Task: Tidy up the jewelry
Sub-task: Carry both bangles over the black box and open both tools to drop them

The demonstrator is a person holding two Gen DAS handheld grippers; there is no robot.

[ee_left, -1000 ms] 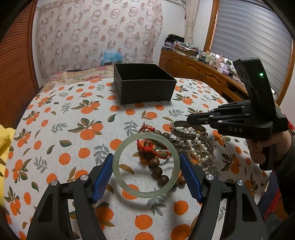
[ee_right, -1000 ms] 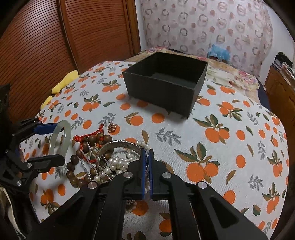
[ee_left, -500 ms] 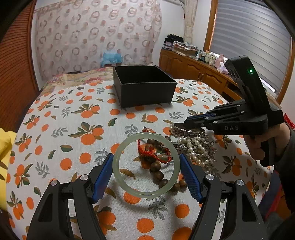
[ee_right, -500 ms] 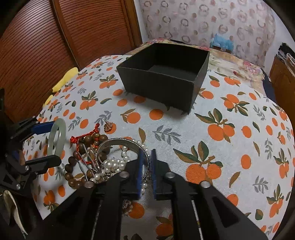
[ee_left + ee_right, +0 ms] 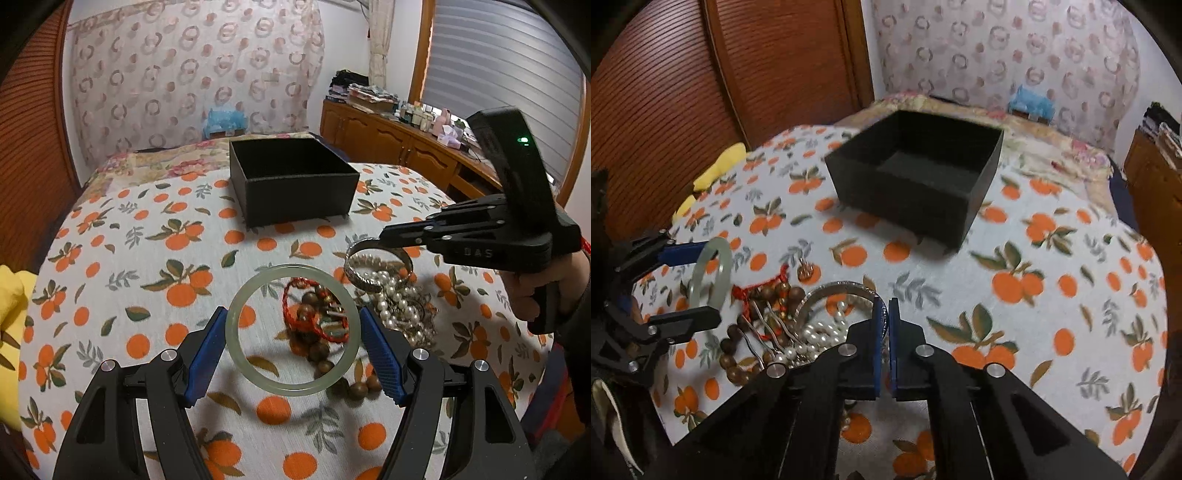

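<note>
Place: a home bedroom.
Bed: orange-print bedspread spread wide, near.
Far wall: ring-patterned curtain.
Right: wooden cabinets cluttered with bottles, window blind above.
Left: slatted wooden wardrobe doors.

A white tablecloth printed with orange fruits and green-brown leaves fills the middle of both views. At upper centre sits a matt black square open box, black inside too. Low in the left wrist view, a pale translucent green jade bangle sits between royal-blue textured pads on black gripper arms. Right of it lie a red braided cord bracelet, brown wooden beads, creamy white pearls and a silver metal bangle. At the left edge shows a yellow cloth. A cream curtain with pinkish-brown rings hangs upper left, reddish-brown ribbed panelling beside it
</note>
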